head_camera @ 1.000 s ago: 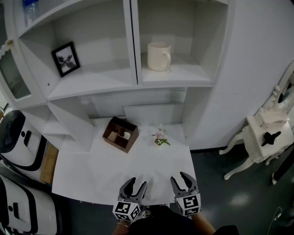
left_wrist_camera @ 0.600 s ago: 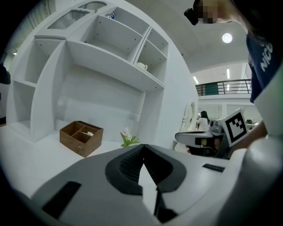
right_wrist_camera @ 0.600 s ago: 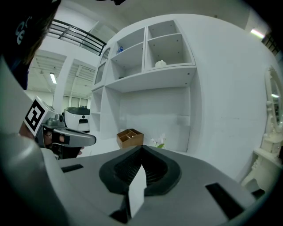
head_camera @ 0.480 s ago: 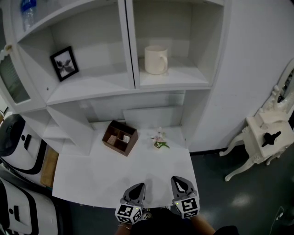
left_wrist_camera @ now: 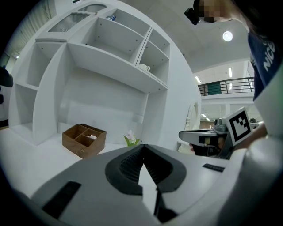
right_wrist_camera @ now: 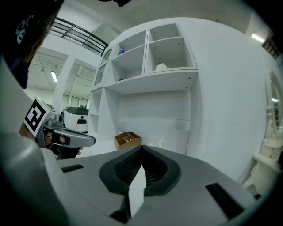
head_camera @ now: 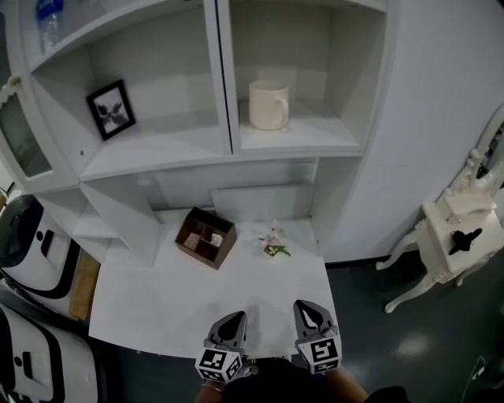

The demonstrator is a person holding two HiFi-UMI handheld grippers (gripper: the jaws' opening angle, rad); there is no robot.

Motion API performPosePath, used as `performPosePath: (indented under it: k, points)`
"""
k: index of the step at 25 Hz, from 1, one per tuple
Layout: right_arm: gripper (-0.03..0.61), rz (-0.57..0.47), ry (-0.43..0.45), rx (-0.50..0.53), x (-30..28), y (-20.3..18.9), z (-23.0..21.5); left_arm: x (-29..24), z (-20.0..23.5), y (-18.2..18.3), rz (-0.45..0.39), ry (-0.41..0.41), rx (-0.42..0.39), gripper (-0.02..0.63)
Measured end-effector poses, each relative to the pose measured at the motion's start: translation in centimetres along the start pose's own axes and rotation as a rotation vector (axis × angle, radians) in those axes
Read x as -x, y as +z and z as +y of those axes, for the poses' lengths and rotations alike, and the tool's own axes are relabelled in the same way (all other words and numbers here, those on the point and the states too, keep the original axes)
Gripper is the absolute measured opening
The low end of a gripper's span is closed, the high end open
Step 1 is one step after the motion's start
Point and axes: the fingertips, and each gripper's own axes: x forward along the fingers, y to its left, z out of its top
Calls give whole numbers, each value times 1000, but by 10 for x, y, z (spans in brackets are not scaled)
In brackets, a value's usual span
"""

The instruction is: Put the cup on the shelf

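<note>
The cup [head_camera: 269, 105] stood upright in the right-hand compartment of the shelf [head_camera: 299, 140], handle to the right and well back from the front edge, so the task looked finished. Both grippers were low at the near edge of the counter [head_camera: 157, 291], far from the cup. The left gripper [head_camera: 234, 321] had its jaws together on nothing, and the right gripper [head_camera: 309, 312] was likewise closed and empty. Little seemed likely to go wrong from here. The main risk would be a fresh reach upward: closed jaws meeting the cup would push rather than grasp it, and could tip it or slide it toward the divider. A careless lift could also clip the counter's edge, or sweep the box [head_camera: 206, 237] or the flower [head_camera: 274, 240] on the way. In count there were one cup, one box, one flower sprig, one framed picture [head_camera: 109, 109] in the left compartment, one bottle [head_camera: 49, 20] higher up, and two grippers.
</note>
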Motion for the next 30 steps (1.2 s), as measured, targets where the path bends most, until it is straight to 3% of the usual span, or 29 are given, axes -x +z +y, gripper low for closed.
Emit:
performPosePath:
  k: [30]
  points:
    - [8, 43, 33, -5, -16, -14, -2, -2, 12, -3, 6, 46, 36, 3]
